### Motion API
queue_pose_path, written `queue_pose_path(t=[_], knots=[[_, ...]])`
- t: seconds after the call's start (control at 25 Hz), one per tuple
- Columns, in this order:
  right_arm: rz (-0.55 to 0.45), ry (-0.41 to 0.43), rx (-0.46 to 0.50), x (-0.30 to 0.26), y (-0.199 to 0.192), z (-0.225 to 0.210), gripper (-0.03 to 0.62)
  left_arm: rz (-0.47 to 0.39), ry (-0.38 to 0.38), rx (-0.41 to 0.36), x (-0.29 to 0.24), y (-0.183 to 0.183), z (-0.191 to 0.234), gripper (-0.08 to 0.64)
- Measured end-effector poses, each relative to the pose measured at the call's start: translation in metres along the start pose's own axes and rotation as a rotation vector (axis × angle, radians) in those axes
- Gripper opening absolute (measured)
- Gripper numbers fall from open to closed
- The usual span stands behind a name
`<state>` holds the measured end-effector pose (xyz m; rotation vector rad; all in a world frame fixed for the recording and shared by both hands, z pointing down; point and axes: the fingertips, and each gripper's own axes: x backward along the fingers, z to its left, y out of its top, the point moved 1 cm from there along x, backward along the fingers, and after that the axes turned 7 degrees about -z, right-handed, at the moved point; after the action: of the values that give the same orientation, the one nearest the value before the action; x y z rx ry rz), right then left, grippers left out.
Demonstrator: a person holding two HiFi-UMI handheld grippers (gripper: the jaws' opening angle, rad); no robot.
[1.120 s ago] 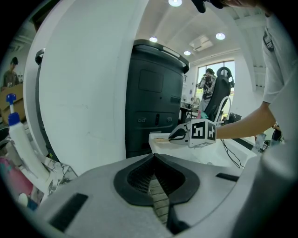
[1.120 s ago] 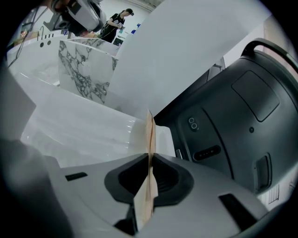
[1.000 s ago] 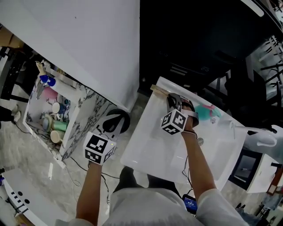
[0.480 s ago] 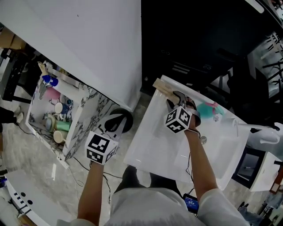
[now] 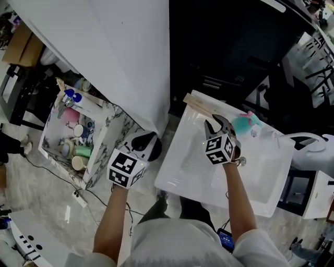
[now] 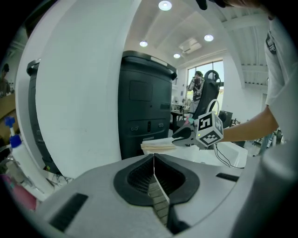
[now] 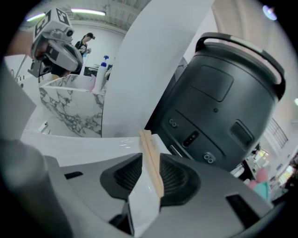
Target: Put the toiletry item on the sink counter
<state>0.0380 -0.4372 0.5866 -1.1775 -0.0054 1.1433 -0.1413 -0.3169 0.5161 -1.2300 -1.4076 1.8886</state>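
Toiletry item (image 5: 200,106), a flat wooden-looking piece, lay on the tabletop (image 5: 177,174) corner, upper middle. Just below it the right gripper (image 5: 216,122) had jaws partly apart, just narrowing, gripping nothing; left gripper (image 5: 147,141) closed, empty. Placing looked done, next was probably backing away

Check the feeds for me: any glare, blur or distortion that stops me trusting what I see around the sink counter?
Head view: sharp and evenly lit, the sink counter bright white but not blown out; the dark bin behind loses detail. Left gripper view: heavy fisheye bows the white panel, and the ceiling lights are blown out. Right gripper view: same bowing, black corners, wooden strip in focus.
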Motion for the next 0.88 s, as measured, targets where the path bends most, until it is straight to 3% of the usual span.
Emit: queue_pose_path(t=[0.32,0.6,0.88], knots=[[-0.073,-0.233,-0.119,0.096,0.014,-0.033,0.0,-0.095,-0.075,-0.074,0.018,0.042,-0.023,0.011],[-0.176,-0.253,-0.395,0.187,0.023,-0.038,-0.003,-0.182,-0.173,-0.149,0.029,0.081,-0.054,0.011],[-0.255,-0.344,-0.411,0.276,0.042,-0.038,-0.003,-0.225,-0.233,-0.222,0.042,0.113,-0.083,0.011]])
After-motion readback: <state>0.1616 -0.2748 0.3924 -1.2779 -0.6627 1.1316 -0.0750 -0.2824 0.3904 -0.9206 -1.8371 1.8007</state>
